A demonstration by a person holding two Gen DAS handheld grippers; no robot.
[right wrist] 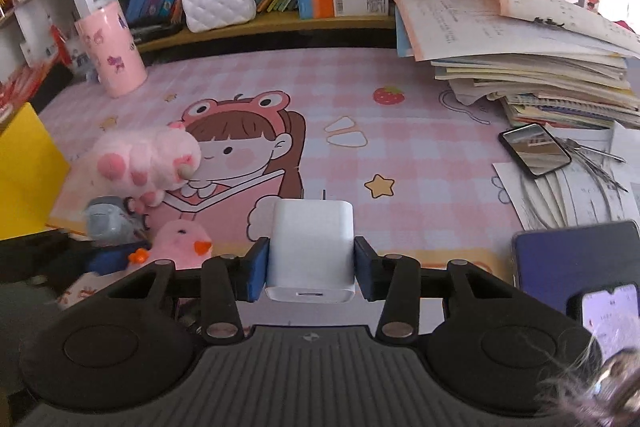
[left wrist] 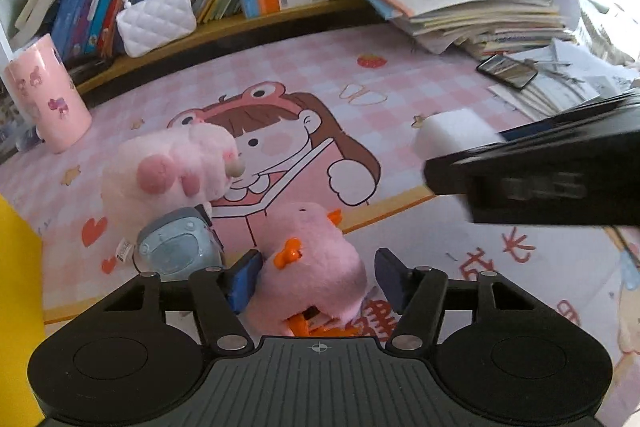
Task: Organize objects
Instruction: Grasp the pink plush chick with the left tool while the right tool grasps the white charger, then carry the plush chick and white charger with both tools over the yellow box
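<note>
A pink plush duck (left wrist: 312, 279) with orange beak and feet lies on the cartoon desk mat (left wrist: 360, 99), between the fingers of my left gripper (left wrist: 318, 263). The left blue pad touches its side; the right pad stands a little off it, so the jaws are open around it. My right gripper (right wrist: 312, 247) is shut on a white charger cube (right wrist: 310, 251), prongs pointing away, held above the mat. From the left wrist view that gripper (left wrist: 540, 179) and the charger (left wrist: 452, 131) hang at the right. The duck (right wrist: 182, 243) shows at lower left in the right wrist view.
A pink paw plush (left wrist: 172, 163) and a blue-grey gadget (left wrist: 176, 247) lie just left of the duck. A pink cup (right wrist: 112, 51), white quilted purse (right wrist: 218, 3), book shelf, stacked books (right wrist: 540, 67), phone (right wrist: 536, 149) and yellow box (right wrist: 28, 179) ring the mat.
</note>
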